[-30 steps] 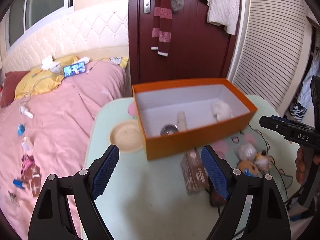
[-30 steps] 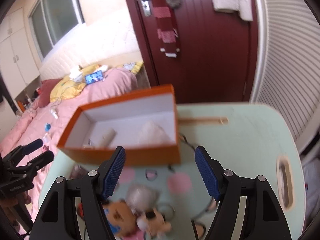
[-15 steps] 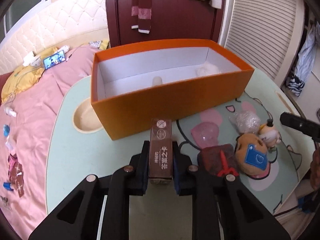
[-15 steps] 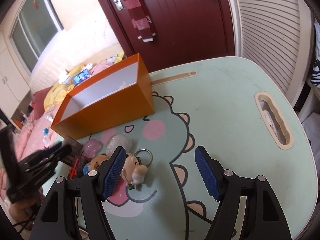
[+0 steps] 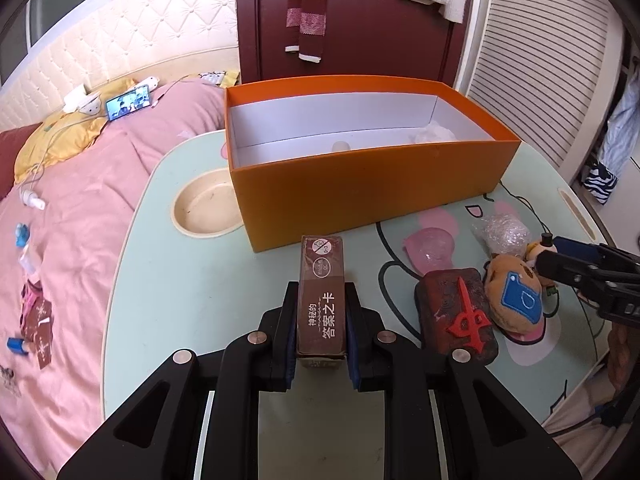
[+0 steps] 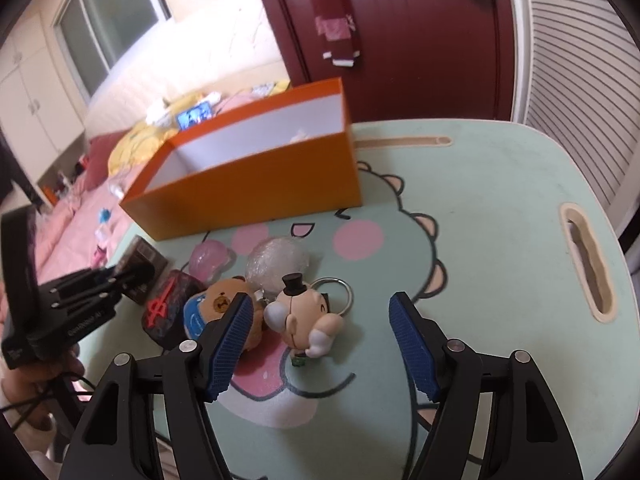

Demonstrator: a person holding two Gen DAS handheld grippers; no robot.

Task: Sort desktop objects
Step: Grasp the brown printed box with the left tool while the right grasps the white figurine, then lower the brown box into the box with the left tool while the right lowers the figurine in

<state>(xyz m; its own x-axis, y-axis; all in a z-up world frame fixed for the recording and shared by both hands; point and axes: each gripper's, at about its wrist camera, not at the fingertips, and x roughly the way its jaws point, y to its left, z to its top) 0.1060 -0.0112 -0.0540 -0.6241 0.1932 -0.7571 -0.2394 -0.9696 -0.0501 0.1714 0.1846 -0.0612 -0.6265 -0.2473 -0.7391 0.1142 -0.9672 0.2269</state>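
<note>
My left gripper (image 5: 321, 320) is shut on a brown card box (image 5: 322, 288) with white lettering, just in front of the orange box (image 5: 360, 192); it also shows in the right wrist view (image 6: 120, 276). The orange box (image 6: 256, 184) holds a few small pale items. My right gripper (image 6: 320, 332) is open, its fingers either side of a pig keychain toy (image 6: 304, 316). Beside it lie a bear plush (image 6: 220, 304), a dark red block (image 6: 168, 308), a clear wrapped ball (image 6: 276, 260) and a pink blob (image 6: 208, 256).
The mint table (image 6: 500, 208) has a cup recess (image 5: 206, 208) left of the orange box and a handle slot (image 6: 588, 264) at the right. A pink bed (image 5: 72, 200) lies left of the table. A dark red door (image 5: 352, 20) stands behind.
My left gripper closed on the brown card box and now holds it. My right gripper dropped down over the toys, with the pig keychain between its fingers.
</note>
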